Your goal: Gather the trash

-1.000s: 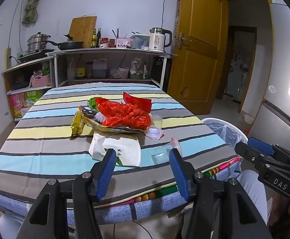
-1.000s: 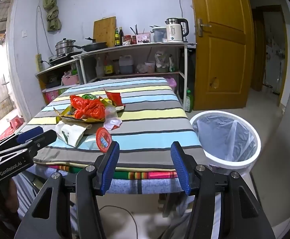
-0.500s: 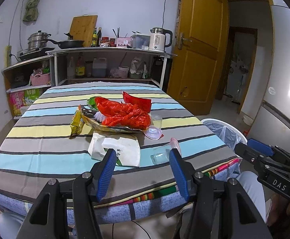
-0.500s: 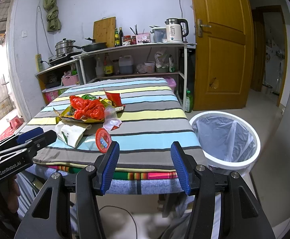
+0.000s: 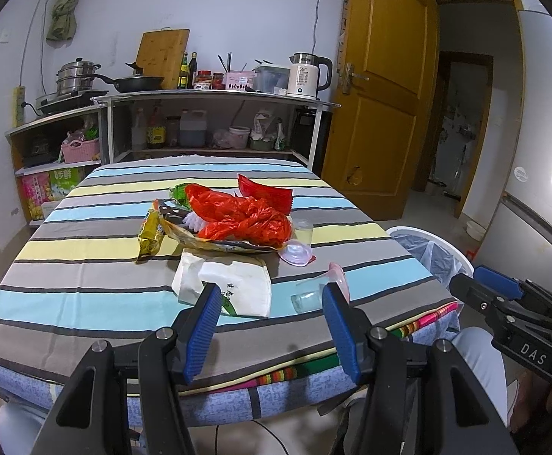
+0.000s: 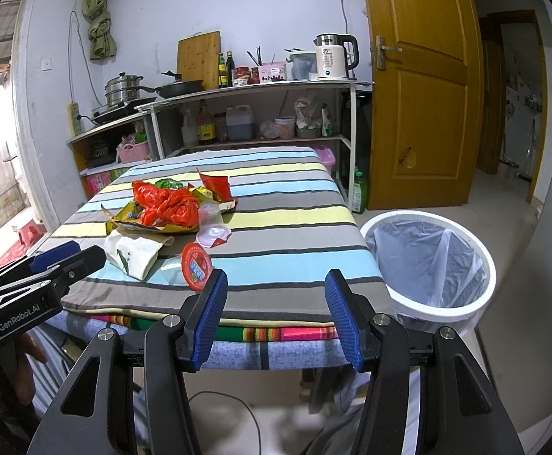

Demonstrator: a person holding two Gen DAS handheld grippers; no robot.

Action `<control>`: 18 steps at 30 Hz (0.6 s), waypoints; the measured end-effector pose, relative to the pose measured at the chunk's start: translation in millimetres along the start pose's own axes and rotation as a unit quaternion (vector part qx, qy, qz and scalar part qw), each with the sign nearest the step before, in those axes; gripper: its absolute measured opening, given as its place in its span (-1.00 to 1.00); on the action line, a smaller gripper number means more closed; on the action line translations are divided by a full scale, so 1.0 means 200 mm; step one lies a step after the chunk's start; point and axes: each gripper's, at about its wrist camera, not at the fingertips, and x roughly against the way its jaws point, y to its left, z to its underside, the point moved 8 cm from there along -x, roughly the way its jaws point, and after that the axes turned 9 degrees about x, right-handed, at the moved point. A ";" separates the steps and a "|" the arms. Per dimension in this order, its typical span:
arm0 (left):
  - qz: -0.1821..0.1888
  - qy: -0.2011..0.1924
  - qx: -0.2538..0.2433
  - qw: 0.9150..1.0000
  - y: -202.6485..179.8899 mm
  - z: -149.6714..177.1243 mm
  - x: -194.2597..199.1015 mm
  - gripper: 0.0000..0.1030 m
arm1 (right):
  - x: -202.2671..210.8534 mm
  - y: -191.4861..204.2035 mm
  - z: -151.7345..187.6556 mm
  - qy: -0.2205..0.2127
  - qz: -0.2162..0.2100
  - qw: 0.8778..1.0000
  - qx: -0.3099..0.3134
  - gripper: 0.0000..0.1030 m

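– Has the clearing started? The heap looks untouched to me.

– I'd say not. Both claws hang off the near edge of the table (image 5: 86,295), wide apart and empty: the left claw (image 5: 268,326) faces the trash, the right claw (image 6: 272,314) sits nearer the corner by the bin (image 6: 429,261).

– What's closest?

– For the left, the white paper bag (image 5: 225,280) lies just ahead of its fingers, with a tipped clear cup (image 5: 308,299) beside it. For the right, the red lid (image 6: 197,265) stands just beyond its left finger.

– And the rest?

– The red plastic bag (image 5: 245,220) and yellow wrappers (image 5: 151,233) are piled mid-table, farther in. The bin stands on the floor to the right, lined and, as far as I can see, empty.

– So the next move?

– Probably 1 claw reaching forward, closing on the nearest piece, then swinging to the bin.
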 end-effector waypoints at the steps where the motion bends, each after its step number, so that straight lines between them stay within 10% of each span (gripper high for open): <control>1: 0.000 0.000 0.000 1.000 0.00 0.00 0.00 0.07 | 0.00 0.00 0.00 0.000 0.000 1.000 0.000 0.06; 18: 0.000 0.001 0.000 1.000 0.00 0.00 0.00 0.07 | 0.00 -0.01 0.00 0.001 0.000 1.000 0.000 0.06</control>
